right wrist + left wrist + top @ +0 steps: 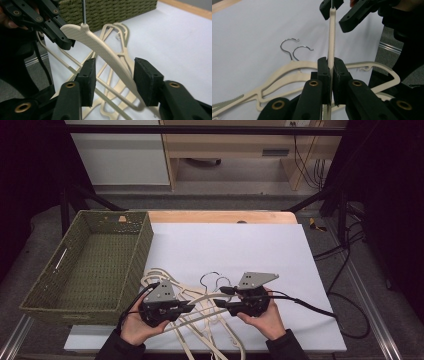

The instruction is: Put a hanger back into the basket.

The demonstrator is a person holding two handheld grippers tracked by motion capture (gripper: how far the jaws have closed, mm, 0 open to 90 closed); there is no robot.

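Several cream hangers [200, 322] lie piled on the white sheet [240, 245] near the front edge. One hanger [100, 47] is lifted off the pile. My left gripper [331, 65] is shut on its arm close to the neck, where a metal hook [83, 12] rises. In the high view the left gripper [192, 307] and right gripper [221, 297] face each other over the pile. My right gripper [115, 63] is open, its pads on either side of the hanger's curved arm, not pressing it. The rest of the pile [287, 72] lies flat below.
A green woven basket [145, 245] stands empty at the left, its wall close behind the pile [112, 10]. Two metal hooks [289, 46] lie on the sheet beyond the hangers. The sheet's far and right parts are bare. Cables [345, 270] run off the table's right side.
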